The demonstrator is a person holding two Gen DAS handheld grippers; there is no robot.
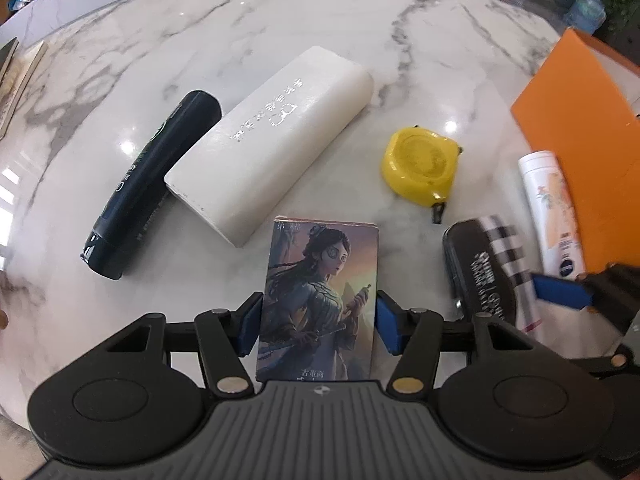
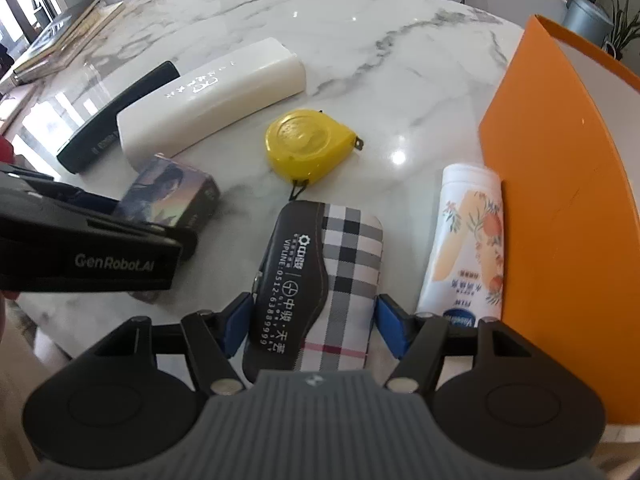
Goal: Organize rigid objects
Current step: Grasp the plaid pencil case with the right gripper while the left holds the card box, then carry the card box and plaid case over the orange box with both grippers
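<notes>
looks like a home living or dining room: a round marble table [image 1: 280,20], potted plants [image 2: 624,28], stacked books [image 2: 60,48], a water jug [image 1: 588,10].

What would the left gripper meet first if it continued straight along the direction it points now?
Probably the illustrated card box, already between the pads of the left gripper; directly under it is the marble table.

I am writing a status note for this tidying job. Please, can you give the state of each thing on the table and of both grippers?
Card box: lying flat, between the left gripper pads.
Plaid case: lying flat, between the right gripper pads.
Tape measure: flat, untouched.
White box: flat, closed.
Dark tube: lying beside it.
Lotion bottle: lying against the orange box.
</notes>
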